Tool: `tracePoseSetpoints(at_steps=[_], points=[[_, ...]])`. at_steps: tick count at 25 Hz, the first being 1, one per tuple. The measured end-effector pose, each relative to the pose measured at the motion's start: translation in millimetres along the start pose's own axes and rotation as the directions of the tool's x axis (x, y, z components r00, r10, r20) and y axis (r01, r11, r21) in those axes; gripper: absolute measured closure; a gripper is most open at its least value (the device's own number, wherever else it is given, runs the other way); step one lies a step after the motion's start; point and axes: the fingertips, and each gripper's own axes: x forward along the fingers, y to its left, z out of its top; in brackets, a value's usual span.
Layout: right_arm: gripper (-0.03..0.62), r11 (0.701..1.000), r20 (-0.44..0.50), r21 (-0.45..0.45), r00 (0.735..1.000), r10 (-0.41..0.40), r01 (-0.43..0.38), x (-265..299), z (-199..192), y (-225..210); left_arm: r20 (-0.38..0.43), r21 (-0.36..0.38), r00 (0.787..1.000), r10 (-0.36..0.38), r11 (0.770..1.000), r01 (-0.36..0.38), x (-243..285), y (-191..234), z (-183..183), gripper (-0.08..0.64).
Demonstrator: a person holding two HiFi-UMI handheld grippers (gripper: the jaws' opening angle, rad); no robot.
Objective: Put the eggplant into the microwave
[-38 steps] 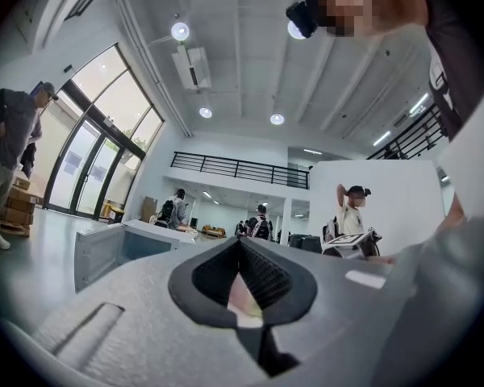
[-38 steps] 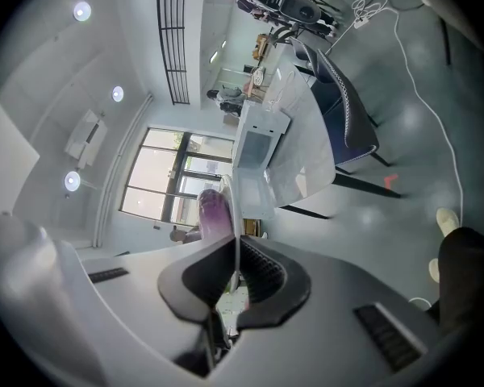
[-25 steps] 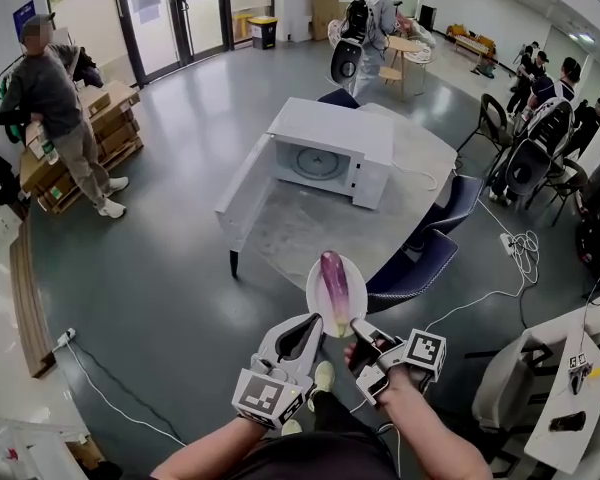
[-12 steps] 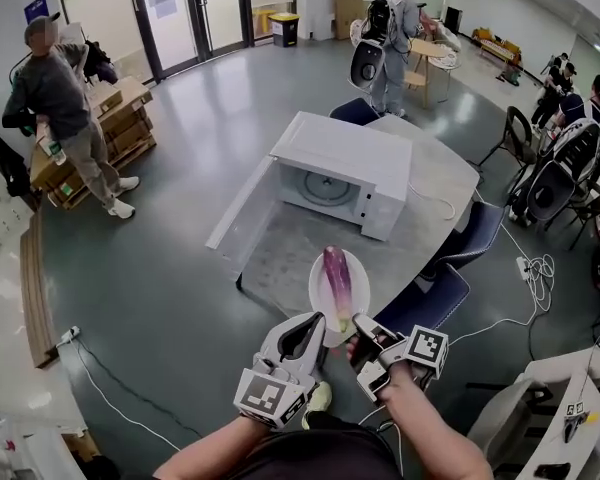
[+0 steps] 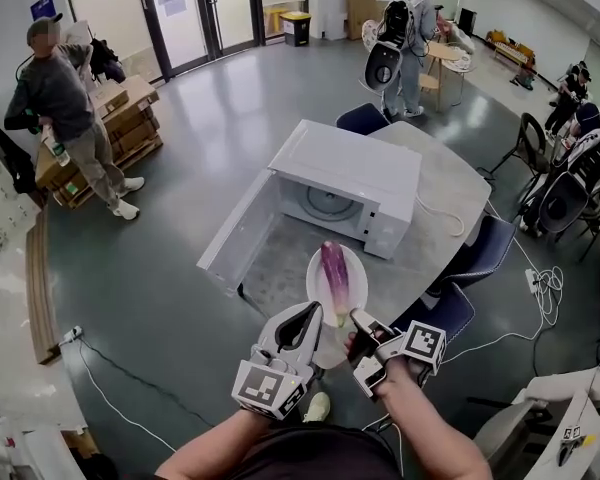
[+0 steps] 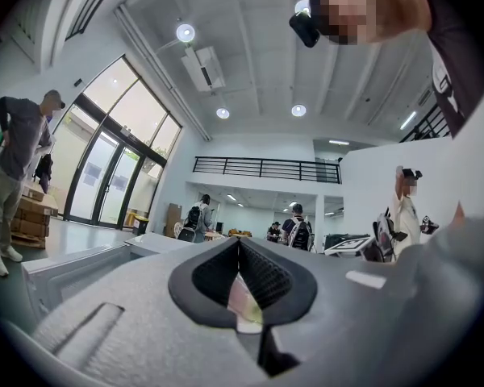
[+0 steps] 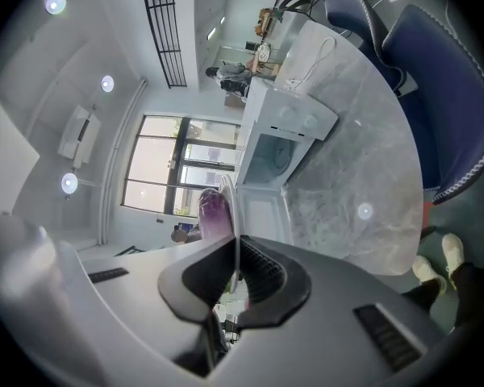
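Note:
A purple eggplant [image 5: 335, 273] lies on a white plate [image 5: 355, 286], held in the air in front of the round grey table [image 5: 445, 183]. My left gripper [image 5: 312, 318] is shut on the plate's near left rim, and a pale sliver of plate [image 6: 244, 305] shows between its pads. At the near right rim my right gripper [image 5: 358, 323] is shut too; its own view has the plate's edge [image 7: 235, 216] between the jaws with the eggplant [image 7: 214, 212] beyond. The white microwave [image 5: 345, 173] stands on the table, its door [image 5: 235, 233] swung open to the left.
Blue chairs [image 5: 485, 248] stand at the table's right, another blue chair [image 5: 365, 118] behind it. A person [image 5: 65, 108] stands by cardboard boxes at the far left, and a person with a backpack [image 5: 405, 28] at the back. Cables [image 5: 540, 278] lie on the floor at right.
The plate with the eggplant, held by both grippers, has come nearer to the table and the open microwave. Both grips are unchanged.

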Motion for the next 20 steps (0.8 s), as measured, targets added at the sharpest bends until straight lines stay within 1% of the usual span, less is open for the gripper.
tracePoseSetpoints(at_steps=[7, 13, 20], points=[[0.574, 1.000, 0.015, 0.009, 1.000, -0.012, 0.012, 37, 24, 0, -0.001, -0.003, 1.000, -0.012, 1.000, 0.012, 42, 36, 0, 0.552], [0.574, 0.999, 0.048, 0.034, 0.998, -0.027, 0.025, 80, 48, -8, -0.011, -0.006, 0.998, -0.054, 0.999, 0.054, 83, 75, -7, 0.552], [0.574, 0.997, 0.098, 0.054, 0.993, -0.061, 0.056, 136, 78, -28, -0.041, -0.021, 0.993, -0.106, 0.994, 0.106, 129, 127, -27, 0.552]])
